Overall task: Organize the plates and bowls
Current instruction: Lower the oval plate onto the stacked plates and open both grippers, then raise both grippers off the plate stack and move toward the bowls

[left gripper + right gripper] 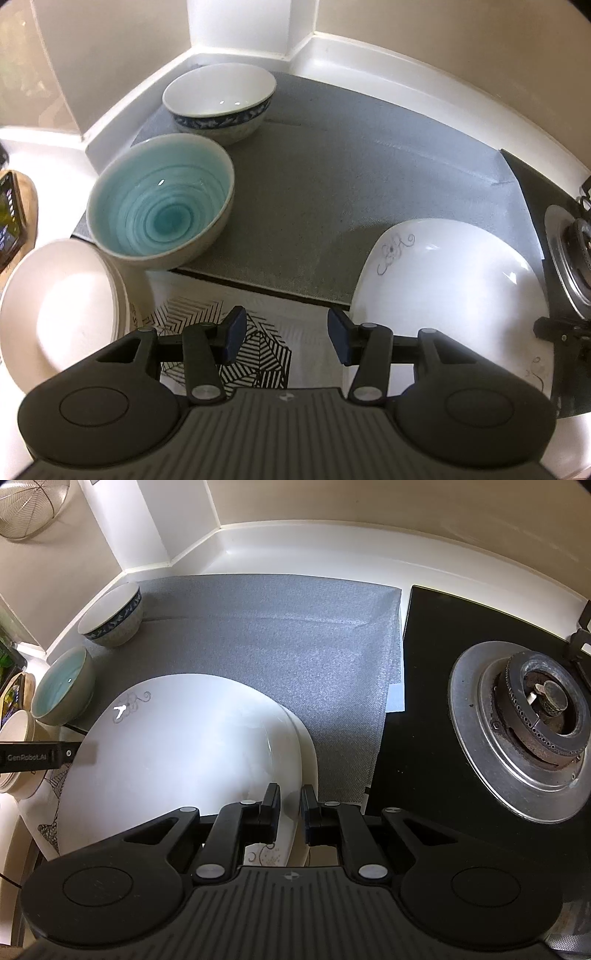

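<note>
Left gripper [286, 338]: jaws parted, nothing between the pads, pointing steeply downward. Right gripper [290, 814]: jaws drawn close, clamped on the rim of a white plate [177, 746] (likewise angled steeply down).

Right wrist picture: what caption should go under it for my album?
The right tool pinches the rim of a big white plate on a grey mat, beside a stove burner.

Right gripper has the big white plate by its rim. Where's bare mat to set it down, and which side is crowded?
Free: the grey mat from the blue-patterned bowl across to the black hob. Crowded: the left edge, where the teal bowl and cream plates sit close together, the left gripper hovering nearby.
</note>
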Demonstrator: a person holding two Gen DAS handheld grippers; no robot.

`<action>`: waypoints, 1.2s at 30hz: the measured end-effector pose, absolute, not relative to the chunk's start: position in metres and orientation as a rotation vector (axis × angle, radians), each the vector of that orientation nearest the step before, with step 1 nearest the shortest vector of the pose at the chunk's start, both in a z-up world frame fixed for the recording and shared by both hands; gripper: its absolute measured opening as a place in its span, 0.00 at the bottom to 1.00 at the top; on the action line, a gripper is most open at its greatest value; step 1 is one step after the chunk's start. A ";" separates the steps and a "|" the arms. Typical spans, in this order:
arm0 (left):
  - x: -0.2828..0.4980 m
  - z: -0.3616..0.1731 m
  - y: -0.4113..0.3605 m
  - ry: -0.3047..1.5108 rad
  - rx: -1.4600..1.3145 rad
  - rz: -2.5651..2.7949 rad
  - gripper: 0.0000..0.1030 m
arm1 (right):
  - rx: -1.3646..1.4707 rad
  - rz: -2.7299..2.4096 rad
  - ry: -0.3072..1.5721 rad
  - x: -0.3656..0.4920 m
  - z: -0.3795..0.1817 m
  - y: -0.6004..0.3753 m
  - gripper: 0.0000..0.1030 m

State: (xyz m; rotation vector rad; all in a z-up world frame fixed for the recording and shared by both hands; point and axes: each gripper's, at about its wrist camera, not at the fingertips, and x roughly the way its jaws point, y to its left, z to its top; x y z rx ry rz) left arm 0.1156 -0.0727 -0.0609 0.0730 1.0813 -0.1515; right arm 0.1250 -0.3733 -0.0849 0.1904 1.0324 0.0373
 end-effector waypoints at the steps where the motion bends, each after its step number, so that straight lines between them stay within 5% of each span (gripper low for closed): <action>1: 0.116 -0.061 -0.073 1.080 0.074 -0.149 0.53 | 0.191 0.038 1.033 0.125 -0.085 -0.374 0.12; 4: 0.115 -0.063 -0.077 1.082 0.090 -0.156 0.53 | 0.190 0.032 1.034 0.124 -0.083 -0.373 0.13; 7: 0.114 -0.066 -0.082 1.078 0.118 -0.148 0.52 | 0.173 -0.014 1.038 0.124 -0.084 -0.378 0.30; 10: 0.116 -0.067 -0.081 1.092 0.098 -0.143 0.54 | 0.320 -0.015 1.080 0.127 -0.091 -0.390 0.31; 14: 0.120 -0.067 -0.078 1.104 0.107 -0.127 0.69 | 0.333 -0.016 1.082 0.127 -0.094 -0.387 0.33; 22: 0.111 -0.044 -0.071 1.026 0.103 -0.140 0.99 | 0.364 -0.037 1.081 0.126 -0.084 -0.394 0.70; 36: 0.091 0.030 -0.066 0.885 -0.053 -0.181 1.00 | 0.253 0.167 0.919 0.147 -0.008 -0.353 0.85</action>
